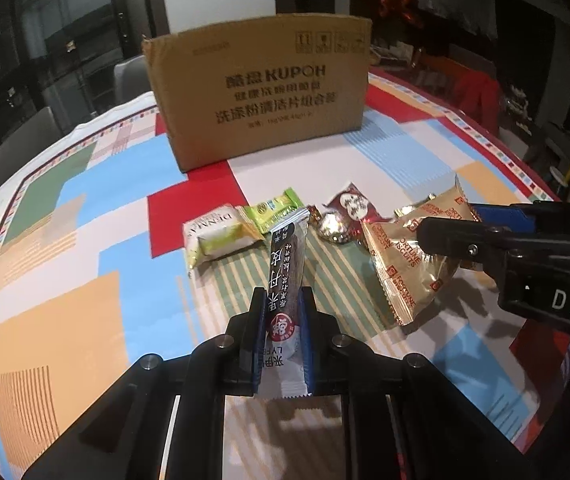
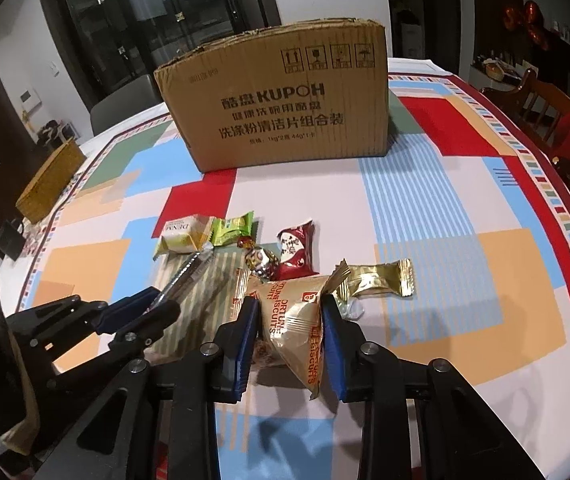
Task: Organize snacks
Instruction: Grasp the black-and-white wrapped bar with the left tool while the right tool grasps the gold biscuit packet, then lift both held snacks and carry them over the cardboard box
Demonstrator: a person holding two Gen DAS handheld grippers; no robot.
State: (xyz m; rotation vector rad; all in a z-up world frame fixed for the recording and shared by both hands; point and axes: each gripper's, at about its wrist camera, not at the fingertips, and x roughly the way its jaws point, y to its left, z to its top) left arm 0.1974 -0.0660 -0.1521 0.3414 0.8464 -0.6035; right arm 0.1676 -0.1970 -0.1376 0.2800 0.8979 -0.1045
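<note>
My left gripper is shut on a long black-and-white snack stick, gripped near its lower end and tilted up off the table; in the right wrist view the same gripper and stick are at the left. My right gripper is shut on a golden fortune-biscuit bag, its blue pads pressing both sides. In the left wrist view it comes in from the right over that bag. An open brown cardboard box stands behind the snacks.
On the patterned tablecloth lie a white pack, a green pack, a dark red pack, a foil candy and a gold pack. A wicker box sits at the far left edge.
</note>
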